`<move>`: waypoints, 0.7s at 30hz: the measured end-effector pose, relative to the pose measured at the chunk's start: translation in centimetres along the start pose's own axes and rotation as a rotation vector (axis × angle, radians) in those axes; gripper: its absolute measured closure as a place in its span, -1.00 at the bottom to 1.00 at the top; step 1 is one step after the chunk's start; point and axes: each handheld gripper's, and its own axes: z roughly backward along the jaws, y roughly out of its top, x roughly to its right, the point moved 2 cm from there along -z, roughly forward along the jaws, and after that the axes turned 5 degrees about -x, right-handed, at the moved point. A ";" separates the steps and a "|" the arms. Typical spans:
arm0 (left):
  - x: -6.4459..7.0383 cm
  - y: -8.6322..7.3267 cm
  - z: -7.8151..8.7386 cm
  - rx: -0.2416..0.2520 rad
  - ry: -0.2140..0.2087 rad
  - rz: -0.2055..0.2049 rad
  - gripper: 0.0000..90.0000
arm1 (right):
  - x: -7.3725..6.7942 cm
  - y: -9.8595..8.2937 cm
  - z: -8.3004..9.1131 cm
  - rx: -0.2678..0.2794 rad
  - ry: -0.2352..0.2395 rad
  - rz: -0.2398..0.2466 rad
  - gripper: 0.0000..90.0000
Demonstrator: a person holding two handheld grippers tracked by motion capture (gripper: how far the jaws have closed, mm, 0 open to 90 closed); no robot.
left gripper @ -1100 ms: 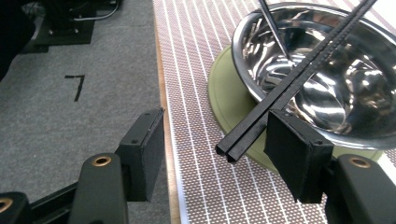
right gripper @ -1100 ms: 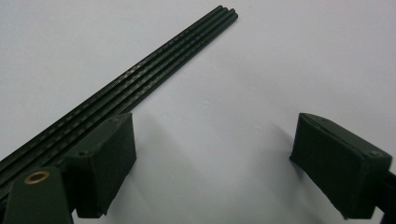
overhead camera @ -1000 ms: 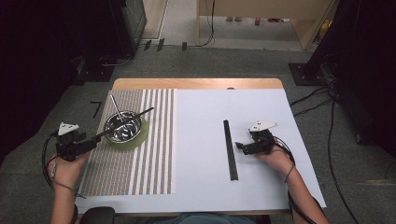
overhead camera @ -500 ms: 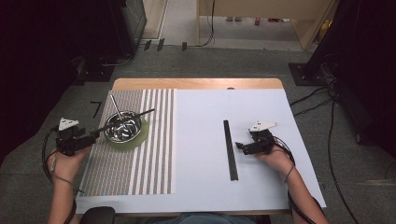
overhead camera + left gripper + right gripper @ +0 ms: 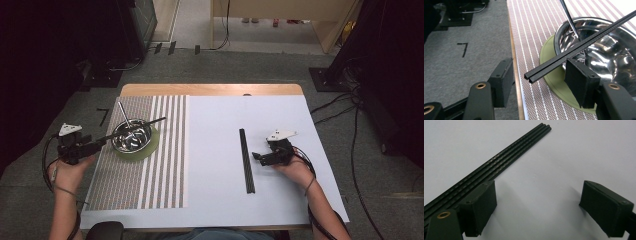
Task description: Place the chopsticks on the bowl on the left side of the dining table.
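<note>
A: Steel bowl [image 5: 132, 135] on the green mat [image 5: 150, 148] has a pair of black chopsticks [image 5: 579, 46] lying across its rim. Left gripper [image 5: 536, 82] is spread wide with their near end between the jaws, not pinched.

B: One nudge could roll them off. Right gripper [image 5: 260, 157], also open, sits beside the other sticks [image 5: 246, 160].

A: Versus a second ago, the left hand has backed off slightly.

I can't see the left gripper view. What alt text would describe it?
A pair of thin black chopsticks rests across a shiny steel bowl on a round green mat, its near end between the left gripper's open black jaws, over a striped placemat.
</note>
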 end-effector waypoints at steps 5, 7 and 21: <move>0.9 1.1 0.9 0.021 -0.027 -0.013 -0.07 | 0.0 0.0 0.0 0.001 0.001 0.003 -0.70; 1.4 1.5 0.9 0.015 -0.034 -0.028 -0.06 | 0.0 0.0 0.0 0.000 0.003 0.001 -0.70; 3.4 3.6 -0.4 -0.010 -0.097 0.010 -0.09 | 0.0 0.0 0.0 -0.001 0.002 0.001 -0.70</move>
